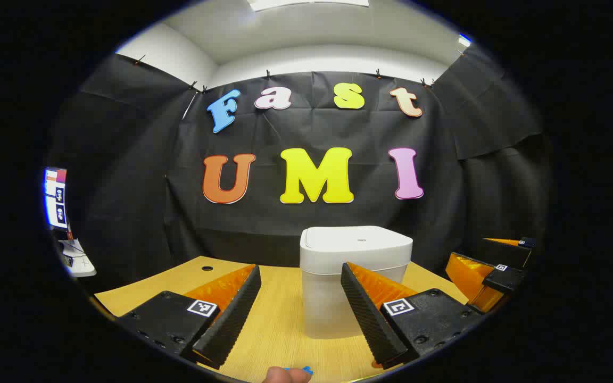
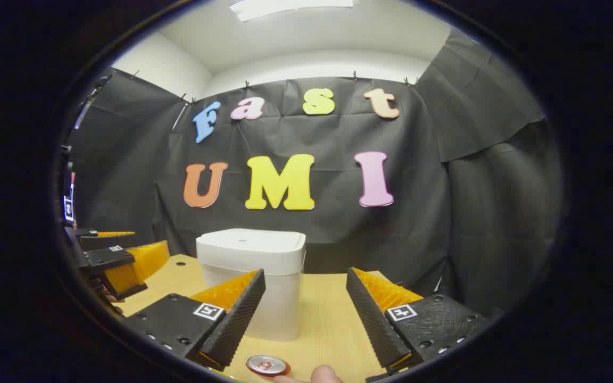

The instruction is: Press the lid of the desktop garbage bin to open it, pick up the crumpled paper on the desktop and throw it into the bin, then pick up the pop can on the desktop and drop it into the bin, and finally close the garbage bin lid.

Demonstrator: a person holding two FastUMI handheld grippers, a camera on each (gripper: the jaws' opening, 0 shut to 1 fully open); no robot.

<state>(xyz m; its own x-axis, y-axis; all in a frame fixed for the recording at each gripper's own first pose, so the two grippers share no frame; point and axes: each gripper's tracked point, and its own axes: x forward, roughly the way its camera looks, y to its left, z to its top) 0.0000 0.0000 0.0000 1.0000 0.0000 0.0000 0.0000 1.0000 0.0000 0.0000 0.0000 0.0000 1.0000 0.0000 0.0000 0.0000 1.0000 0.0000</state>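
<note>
Jaws of both grippers apart, closed white bin [image 1: 356, 266] on wooden desktop [image 1: 280, 319], black cloth walls

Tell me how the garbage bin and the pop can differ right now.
The garbage bin is white and boxy with rounded corners; the pop can is round, with a silver top and a red patch on it. The bin stands much taller than the can. The bin sits farther back on the table; the can is at the near edge of the right gripper view. Both rest on the wooden table, and the bin's lid is shut.
</note>
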